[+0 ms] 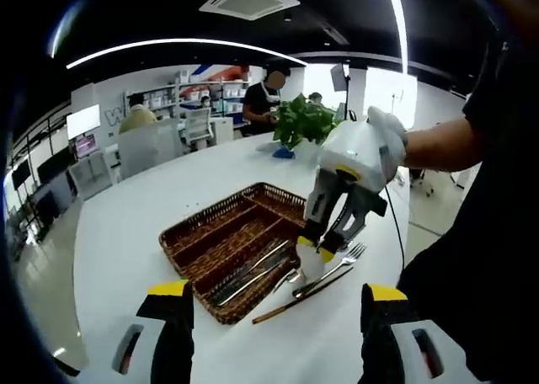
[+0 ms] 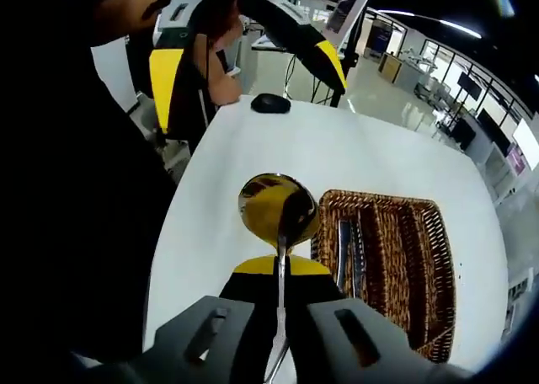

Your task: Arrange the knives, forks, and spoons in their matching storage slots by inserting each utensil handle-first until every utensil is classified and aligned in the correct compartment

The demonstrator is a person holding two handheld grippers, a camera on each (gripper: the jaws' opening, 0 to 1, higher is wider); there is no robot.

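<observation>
A brown wicker tray (image 1: 221, 226) with long compartments lies on the white table (image 1: 126, 224). Knives (image 1: 250, 273) rest in its nearest slot. A fork (image 1: 341, 262) and a brown-handled utensil (image 1: 286, 305) lie on the table beside the tray. My left gripper (image 1: 276, 290) hovers open above the table, its jaws wide apart and holding nothing. My right gripper (image 1: 320, 251) points down at the tray's near corner. In the right gripper view, my right gripper (image 2: 281, 270) is shut on a spoon (image 2: 278, 209), its bowl pointing forward, left of the tray (image 2: 413, 258). The left gripper (image 2: 244, 30) hangs beyond it.
A green potted plant (image 1: 303, 119) stands at the table's far end. A black mouse (image 2: 271, 104) lies near the table edge. People sit and stand by desks and shelves in the background. The person's sleeve (image 1: 488, 232) is at the right.
</observation>
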